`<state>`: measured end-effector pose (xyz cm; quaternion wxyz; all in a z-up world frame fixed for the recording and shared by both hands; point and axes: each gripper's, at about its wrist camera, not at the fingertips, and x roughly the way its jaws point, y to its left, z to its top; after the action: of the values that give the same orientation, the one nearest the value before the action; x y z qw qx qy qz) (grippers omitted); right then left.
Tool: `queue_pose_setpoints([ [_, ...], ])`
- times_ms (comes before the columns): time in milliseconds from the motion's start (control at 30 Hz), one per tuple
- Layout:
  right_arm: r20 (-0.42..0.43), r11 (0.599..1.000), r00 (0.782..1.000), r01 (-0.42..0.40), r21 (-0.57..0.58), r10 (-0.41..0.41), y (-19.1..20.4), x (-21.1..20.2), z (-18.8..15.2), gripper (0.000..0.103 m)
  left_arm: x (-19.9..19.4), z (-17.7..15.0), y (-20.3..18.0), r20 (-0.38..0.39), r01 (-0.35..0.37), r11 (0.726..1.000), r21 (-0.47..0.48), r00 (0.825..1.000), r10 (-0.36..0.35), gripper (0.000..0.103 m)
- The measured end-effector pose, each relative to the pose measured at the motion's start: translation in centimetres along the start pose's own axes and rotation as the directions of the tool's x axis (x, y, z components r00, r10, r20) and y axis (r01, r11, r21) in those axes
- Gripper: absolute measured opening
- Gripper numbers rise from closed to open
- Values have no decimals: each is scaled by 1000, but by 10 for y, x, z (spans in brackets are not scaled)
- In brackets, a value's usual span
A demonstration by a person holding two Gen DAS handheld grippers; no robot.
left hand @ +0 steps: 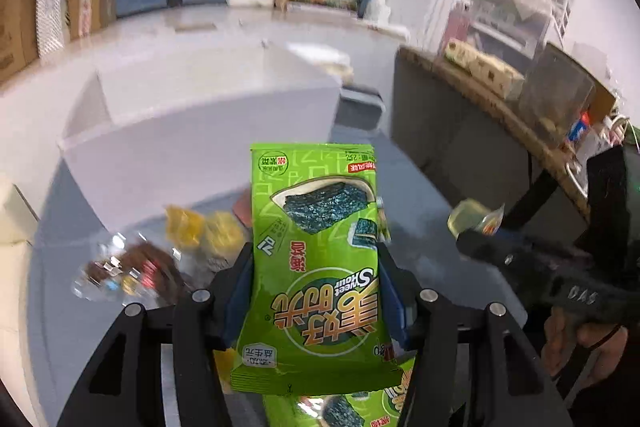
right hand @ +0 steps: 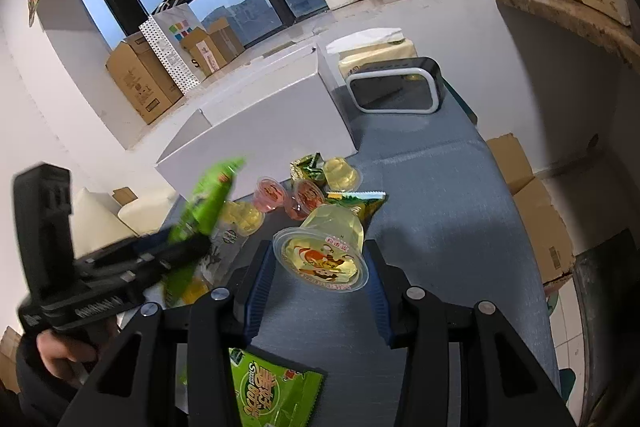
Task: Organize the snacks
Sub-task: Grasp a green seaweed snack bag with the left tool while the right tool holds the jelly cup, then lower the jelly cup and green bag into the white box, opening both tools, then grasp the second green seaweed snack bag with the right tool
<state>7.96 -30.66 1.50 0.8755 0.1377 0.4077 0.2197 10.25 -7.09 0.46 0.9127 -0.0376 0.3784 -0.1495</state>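
While lifted clear of the grey table [right hand: 460,187], left gripper [left hand: 316,259] pinching light, crinkly, slippery seaweed packet [left hand: 316,267] by its side edges, right gripper [right hand: 320,263] clamping soft, squashy jelly cup [right hand: 324,251] under its rim, both aloft, needing only 1 gentle squeeze.

Glossy seaweed packet [left hand: 316,263], clear-plastic jelly cup [right hand: 324,251]

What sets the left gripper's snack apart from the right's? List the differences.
1. The seaweed packet is a flat green foil pouch; the jelly cup is a clear, pale yellow plastic tub.
2. The packet stands on end between the left gripper jaws; the cup is tipped, its printed lid facing the right gripper camera.

Shared: each is held between jaws above the blue tabletop.
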Motion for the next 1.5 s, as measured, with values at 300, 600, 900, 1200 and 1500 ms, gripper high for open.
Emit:
queue_pose_setpoints([
  [300, 31, 990, 998, -48, -131, 53, 42, 26, 60, 48, -22, 58, 53, 149, -147, 988, -43, 977, 152, 61],
  [600, 39, 978, 997, -61, -201, 71, 84, 103, 159, 48, 7, 120, 132, 171, -236, 960, -149, 950, 260, 64],
  [900, 49, 991, 996, -62, -122, 69, 70, 140, 200, 103, 43, 135, 145, 144, -273, 956, -106, 947, 286, 103],
  [1200, 29, 981, 993, -107, -159, 113, 64, 114, 180, 103, 23, 112, 139, 113, -221, 967, -127, 965, 236, 103],
  [1500, 43, 900, 959, -246, -359, 279, 77, 37, 91, 103, -27, 32, 105, 128, -214, 974, -78, 966, 223, 103],
])
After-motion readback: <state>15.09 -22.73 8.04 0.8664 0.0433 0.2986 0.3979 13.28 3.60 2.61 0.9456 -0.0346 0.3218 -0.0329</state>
